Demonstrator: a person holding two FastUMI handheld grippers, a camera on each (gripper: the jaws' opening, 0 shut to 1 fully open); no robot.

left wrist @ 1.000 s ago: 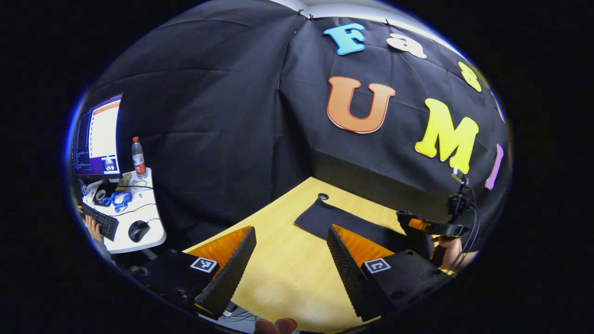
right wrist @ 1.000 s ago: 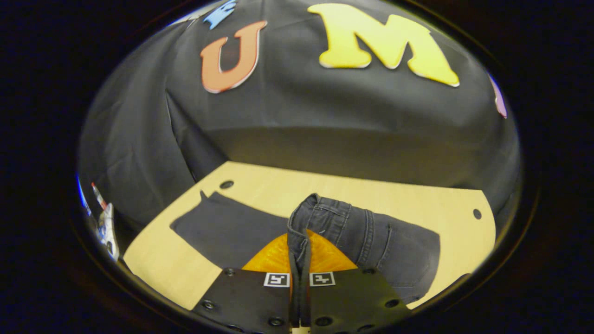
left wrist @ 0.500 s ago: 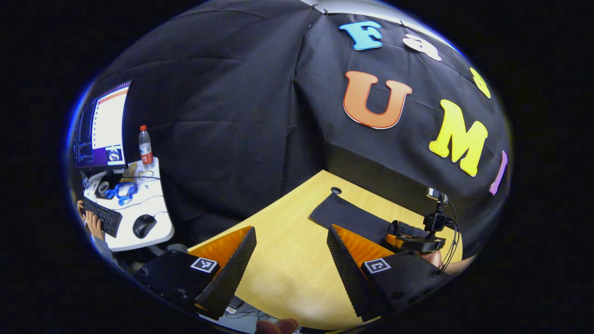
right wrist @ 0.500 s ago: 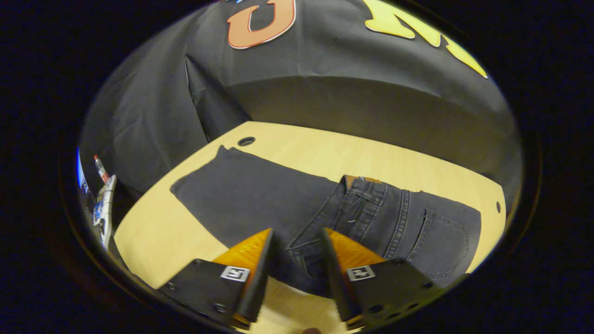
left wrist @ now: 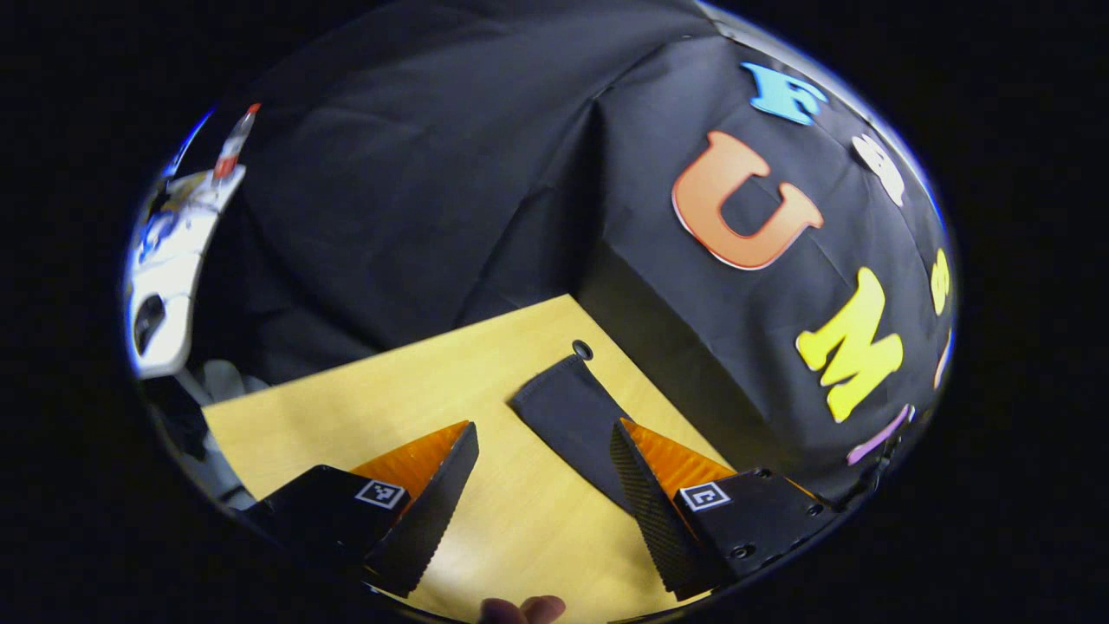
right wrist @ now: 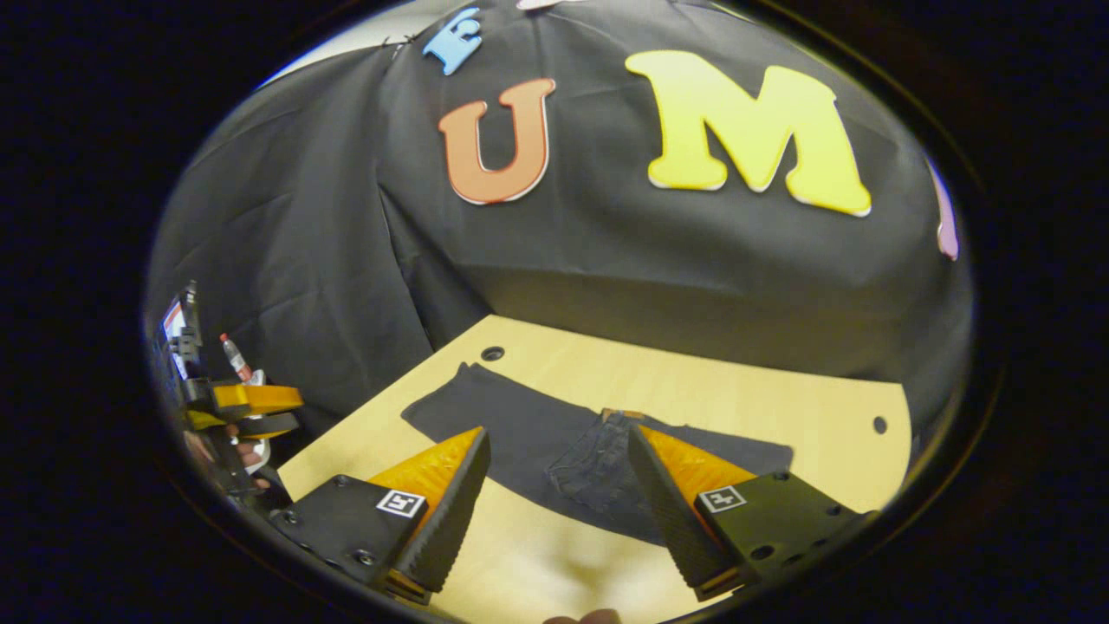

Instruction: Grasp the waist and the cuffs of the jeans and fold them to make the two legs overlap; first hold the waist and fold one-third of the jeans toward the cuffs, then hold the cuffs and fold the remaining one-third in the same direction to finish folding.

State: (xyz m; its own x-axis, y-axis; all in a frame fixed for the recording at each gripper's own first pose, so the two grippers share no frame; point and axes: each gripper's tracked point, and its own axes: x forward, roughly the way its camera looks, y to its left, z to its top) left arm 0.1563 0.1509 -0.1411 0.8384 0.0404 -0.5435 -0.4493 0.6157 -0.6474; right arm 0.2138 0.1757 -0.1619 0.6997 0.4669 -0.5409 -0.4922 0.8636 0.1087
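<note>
The dark jeans (right wrist: 554,433) lie flat along the wooden table (right wrist: 745,390). Their waist (right wrist: 602,459) is folded over onto the legs, and the cuffs (right wrist: 459,390) point to the left. My right gripper (right wrist: 559,507) hovers open above the table's near edge, just short of the folded waist, holding nothing. In the left gripper view the cuff end (left wrist: 563,407) lies just ahead and to the right of my open left gripper (left wrist: 541,490), whose right finger overlaps the cloth in the picture. The left gripper (right wrist: 247,409) also appears at the far left of the right gripper view, held in a hand.
Round cable holes (right wrist: 492,354) (right wrist: 879,425) sit at the table's far corners, one right by the cuffs (left wrist: 582,350). A white side desk (left wrist: 169,260) with a mouse and a bottle stands off to the left. The black cloth wall runs close behind the table.
My right gripper laid the waist down onto the legs, opened, let it go and pulled back. My left gripper swung toward the cuff end, staying open.
</note>
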